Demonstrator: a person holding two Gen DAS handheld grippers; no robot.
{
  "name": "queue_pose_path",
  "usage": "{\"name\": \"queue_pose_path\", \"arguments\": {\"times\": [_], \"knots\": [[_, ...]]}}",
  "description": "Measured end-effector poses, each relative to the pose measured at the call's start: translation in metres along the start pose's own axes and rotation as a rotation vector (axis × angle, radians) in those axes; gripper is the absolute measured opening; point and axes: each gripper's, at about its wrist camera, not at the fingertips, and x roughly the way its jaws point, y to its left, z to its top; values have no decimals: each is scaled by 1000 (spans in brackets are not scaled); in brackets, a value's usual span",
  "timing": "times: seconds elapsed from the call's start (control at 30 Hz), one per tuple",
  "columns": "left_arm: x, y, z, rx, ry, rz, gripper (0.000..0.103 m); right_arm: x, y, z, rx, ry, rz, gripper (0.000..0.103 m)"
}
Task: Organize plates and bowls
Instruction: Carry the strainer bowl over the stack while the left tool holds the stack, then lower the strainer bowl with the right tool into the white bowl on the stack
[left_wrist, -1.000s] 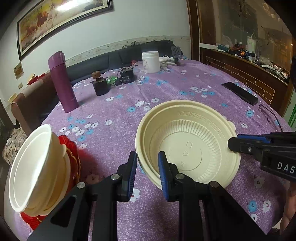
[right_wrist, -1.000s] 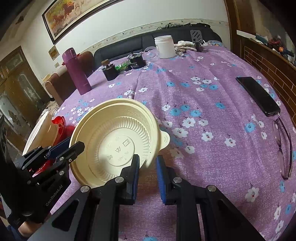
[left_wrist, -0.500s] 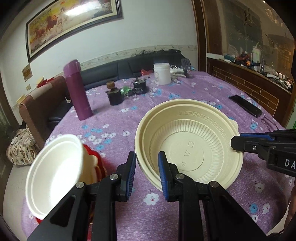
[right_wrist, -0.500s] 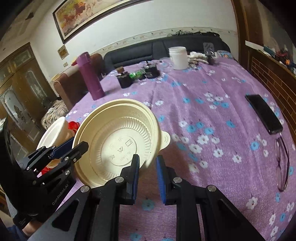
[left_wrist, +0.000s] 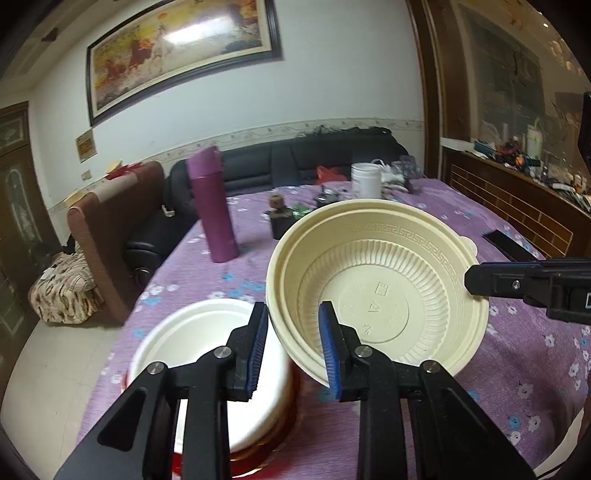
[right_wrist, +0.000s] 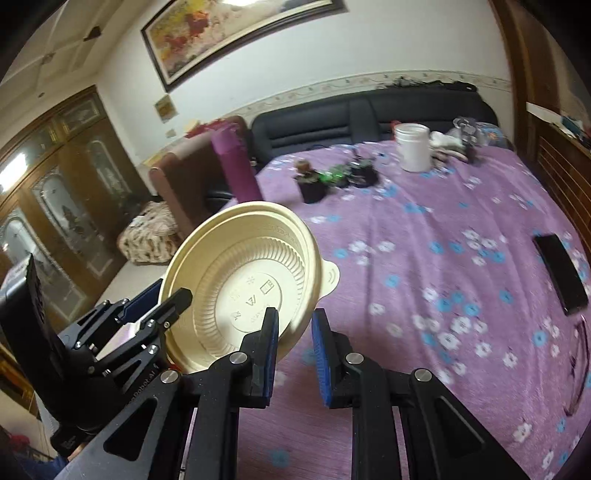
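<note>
Left gripper (left_wrist: 291, 343): jaws pinch the near rim of the cream bowl (left_wrist: 376, 295), one blue pad inside the wall, one outside. The bowl is lifted off the purple floral tablecloth (left_wrist: 424, 206) and tilted, its opening toward the camera.

Right gripper (right_wrist: 293, 350): jaws pinch the same bowl's (right_wrist: 243, 284) rim at its 5 o'clock edge; in the left wrist view its fingers (left_wrist: 495, 282) meet the rim at 3 o'clock. Rim tab (right_wrist: 330, 277) juts out at 3 o'clock in the right view.

White bowl (left_wrist: 199, 332) sits at 8 o'clock of the cream bowl, below the left jaws, nested on a red-and-gold plate (left_wrist: 258, 454).

Also on the table: purple thermos (left_wrist: 212, 203) at 11 o'clock, white jar (right_wrist: 412, 151) at 1 o'clock, black phone (right_wrist: 561, 273) at 3 o'clock near the edge.
</note>
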Motion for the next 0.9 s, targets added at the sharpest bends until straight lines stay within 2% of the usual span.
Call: {"name": "queue_pose_path", "arguments": {"times": [0.17, 0.43, 0.6, 0.9], "knots": [[-18, 36, 2, -45, -33, 81, 29, 11, 38, 12, -44, -5, 68, 21], [-31, 83, -10, -97, -30, 179, 31, 46, 86, 17, -103, 50, 144, 21], [-31, 102, -22, -123, -7, 195, 31, 65, 98, 13, -113, 96, 168, 21], [-11, 115, -41, -156, 68, 190, 31, 94, 101, 0, -120, 165, 152, 21]]}}
